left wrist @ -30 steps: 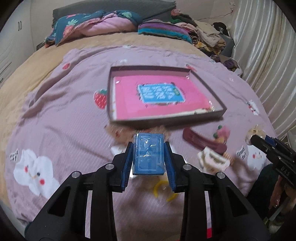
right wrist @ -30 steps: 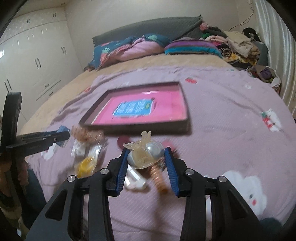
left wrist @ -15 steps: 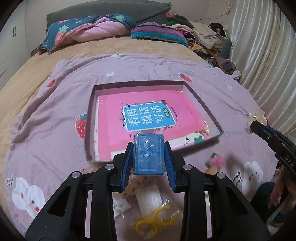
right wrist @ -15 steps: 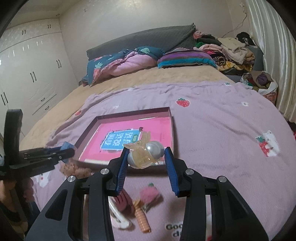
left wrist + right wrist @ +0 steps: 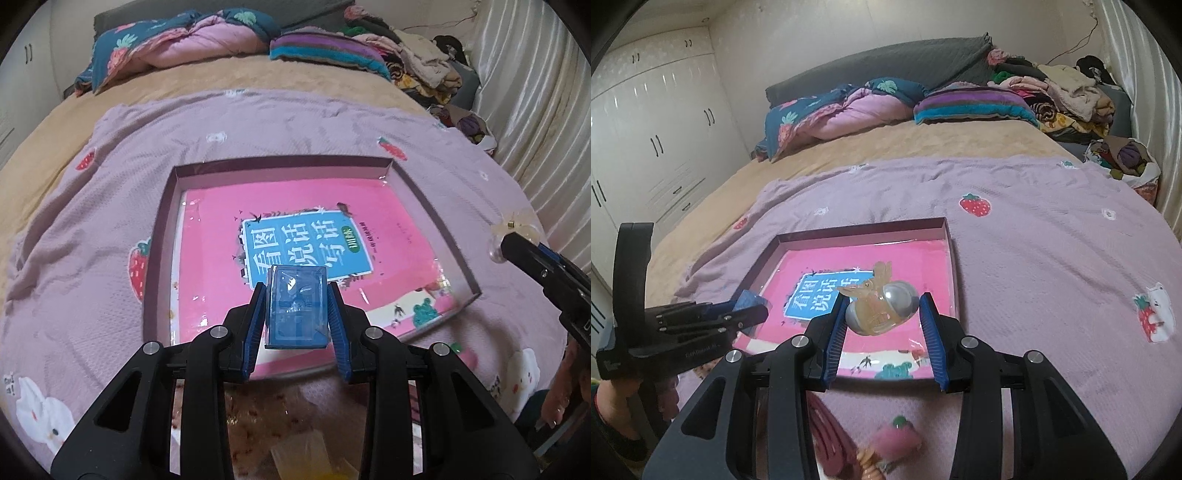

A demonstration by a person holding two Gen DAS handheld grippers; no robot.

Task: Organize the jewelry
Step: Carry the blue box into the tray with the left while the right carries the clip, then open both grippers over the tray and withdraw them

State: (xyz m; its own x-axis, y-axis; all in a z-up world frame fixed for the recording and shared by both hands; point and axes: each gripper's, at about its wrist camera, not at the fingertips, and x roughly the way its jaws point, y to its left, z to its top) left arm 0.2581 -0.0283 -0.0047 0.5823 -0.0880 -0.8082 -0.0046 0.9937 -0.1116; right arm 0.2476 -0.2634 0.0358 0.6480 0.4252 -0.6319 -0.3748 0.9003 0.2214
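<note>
Both pairs of jaws are closed on something. On the left, the left gripper (image 5: 297, 312) pinches a small blue clear-plastic packet (image 5: 297, 306) between its blue pads, the packet standing upright and filling the narrow gap. Its contents are too blurred to name. It hangs over the near edge of the shallow cardboard tray (image 5: 159, 240), which lies on the lilac strawberry-print blanket (image 5: 92, 229) spread across the bed. Inside the tray lies a pink book (image 5: 214, 266) with a teal title panel, under a shiny film. Just near of the tray, below the left gripper, some wrapped items lie on the blanket, blurred.

Further right, the right gripper (image 5: 884, 314) holds a translucent amber hair claw (image 5: 875, 312) with a pearl-grey dome on top, its prongs pointing away. The left pad presses on it, while the right pad's contact is hard to make out. It hovers over the near right part of the tray (image 5: 951, 266). From the right wrist view the left gripper (image 5: 753, 308) shows at the tray's near left corner with the blue packet (image 5: 748, 299) at its tip. On the blanket near of the tray lie a dark red hair clip (image 5: 827, 439) and a pink strawberry clip (image 5: 895, 441), close together. At the far end of the bed sit a folded quilt (image 5: 831, 110) and a pile of clothes (image 5: 1063, 96).
</note>
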